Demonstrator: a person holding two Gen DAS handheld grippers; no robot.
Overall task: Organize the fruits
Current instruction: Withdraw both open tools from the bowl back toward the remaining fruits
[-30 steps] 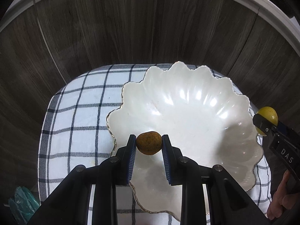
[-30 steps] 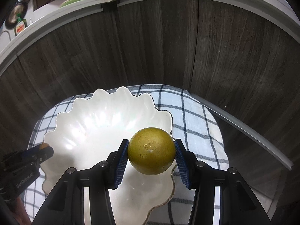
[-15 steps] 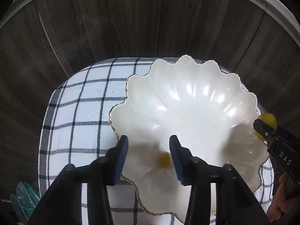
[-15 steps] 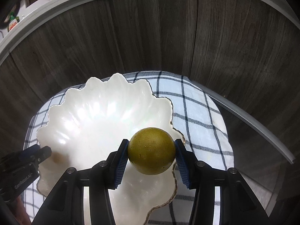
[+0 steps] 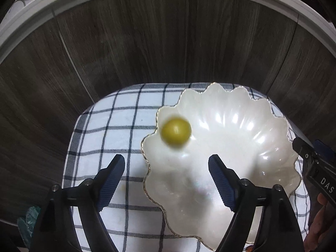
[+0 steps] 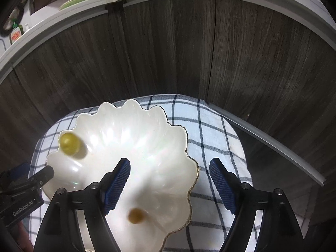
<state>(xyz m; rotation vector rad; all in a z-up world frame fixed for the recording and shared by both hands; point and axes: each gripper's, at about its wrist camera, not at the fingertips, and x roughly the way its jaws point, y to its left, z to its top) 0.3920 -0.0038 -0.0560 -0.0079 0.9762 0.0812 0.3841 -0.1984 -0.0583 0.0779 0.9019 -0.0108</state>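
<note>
A white scalloped bowl (image 5: 262,126) sits on a checked cloth (image 5: 117,121); it also shows in the right wrist view (image 6: 130,126). A yellow-green round fruit (image 5: 176,131) lies blurred inside the bowl near its left rim, also in the right wrist view (image 6: 69,143). A small brown fruit (image 6: 136,215) lies in the bowl near its front. My left gripper (image 5: 167,178) is open and empty above the bowl's left edge. My right gripper (image 6: 170,183) is open and empty above the bowl's right edge.
Dark wood-grain cabinet doors (image 5: 168,42) stand behind the cloth under a white countertop edge (image 6: 63,21). A pale rail (image 6: 273,142) runs along the right. A teal plastic scrap (image 5: 27,222) lies low at the left.
Both grippers opened. The brown fruit dropped from the left gripper into the bowl, then the yellow-green fruit left the right gripper and rolled to the bowl's left side. Both grippers pulled back.
</note>
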